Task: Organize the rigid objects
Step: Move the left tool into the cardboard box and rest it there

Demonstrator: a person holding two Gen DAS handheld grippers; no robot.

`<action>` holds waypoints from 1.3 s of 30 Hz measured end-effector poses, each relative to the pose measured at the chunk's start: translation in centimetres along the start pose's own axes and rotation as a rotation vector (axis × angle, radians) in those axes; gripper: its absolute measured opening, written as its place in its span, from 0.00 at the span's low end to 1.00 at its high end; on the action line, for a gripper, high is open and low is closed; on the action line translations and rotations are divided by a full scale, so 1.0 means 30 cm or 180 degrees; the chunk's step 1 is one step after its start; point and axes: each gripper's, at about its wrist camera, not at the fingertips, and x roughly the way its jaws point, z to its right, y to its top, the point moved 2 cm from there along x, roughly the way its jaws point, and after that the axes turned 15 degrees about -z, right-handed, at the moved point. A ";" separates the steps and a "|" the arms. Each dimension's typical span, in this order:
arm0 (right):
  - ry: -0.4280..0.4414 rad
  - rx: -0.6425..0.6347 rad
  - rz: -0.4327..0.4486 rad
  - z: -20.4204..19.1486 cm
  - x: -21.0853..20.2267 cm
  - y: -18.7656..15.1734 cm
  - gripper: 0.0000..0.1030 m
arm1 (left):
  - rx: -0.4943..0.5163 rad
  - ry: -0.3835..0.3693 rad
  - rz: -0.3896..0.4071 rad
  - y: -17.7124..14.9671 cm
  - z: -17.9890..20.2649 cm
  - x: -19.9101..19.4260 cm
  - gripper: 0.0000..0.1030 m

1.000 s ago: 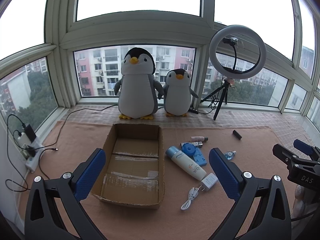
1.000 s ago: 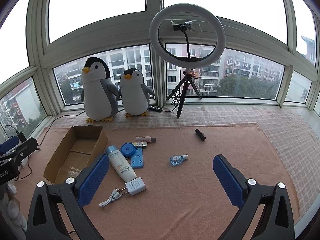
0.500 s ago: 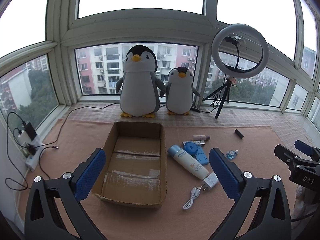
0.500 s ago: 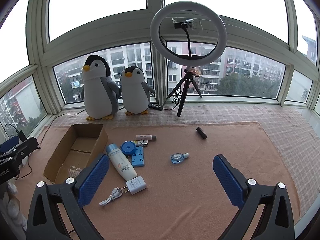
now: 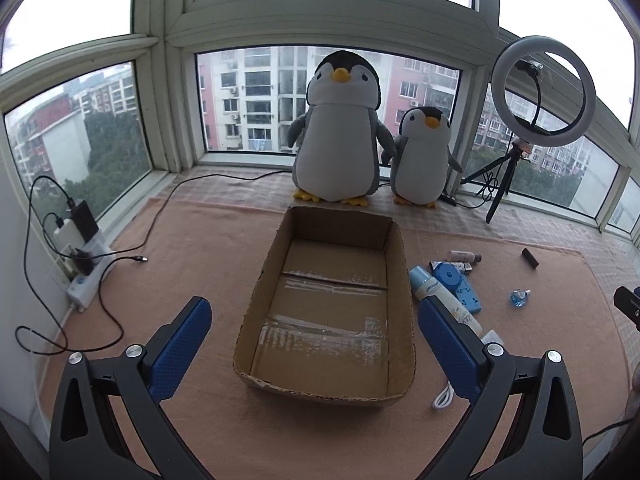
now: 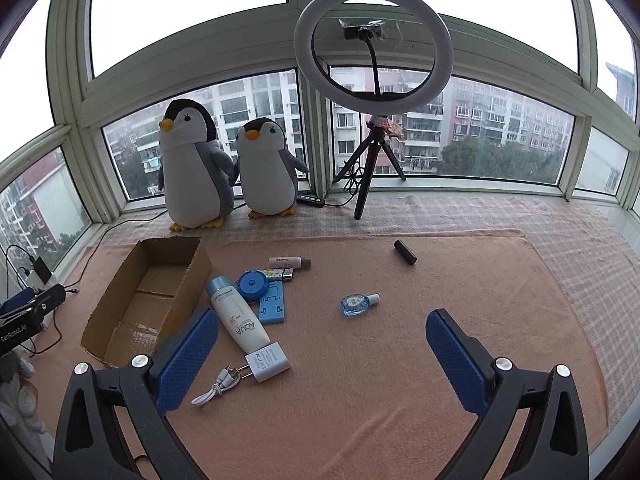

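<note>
1. The box sits empty on the pink mat, near the mat's left edge, with nothing packed yet.
2. The white bottle, blue case, charger and small blue bottle lie on the mat beside it.
3. The left gripper and right gripper are both spread wide and hold nothing.
4. The round bottle could roll away if bumped.
5. The charger's cord could snag.
6. The mat's right side has lots of open room.
</note>
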 end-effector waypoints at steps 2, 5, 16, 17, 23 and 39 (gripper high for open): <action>0.0008 -0.0014 -0.0024 0.004 0.013 -0.003 0.99 | -0.0068 0.0045 -0.0097 -0.009 -0.032 0.046 0.99; 0.0025 -0.0019 -0.0074 0.014 0.040 -0.015 0.99 | -0.0136 0.0124 -0.0213 -0.025 -0.071 0.110 0.99; -0.0022 0.0053 -0.0271 0.056 0.136 -0.050 0.99 | -0.0205 0.0235 -0.0453 -0.044 -0.133 0.284 0.95; -0.0024 0.0054 -0.0289 0.057 0.144 -0.052 0.99 | -0.0204 0.0248 -0.0463 -0.043 -0.134 0.291 0.95; -0.0005 0.0010 -0.0362 0.051 0.193 -0.062 0.99 | -0.0213 0.0318 -0.0531 -0.041 -0.145 0.343 0.87; 0.0129 -0.0453 -0.0634 -0.080 0.389 -0.100 0.98 | -0.0156 0.0433 -0.0700 -0.063 -0.143 0.440 0.53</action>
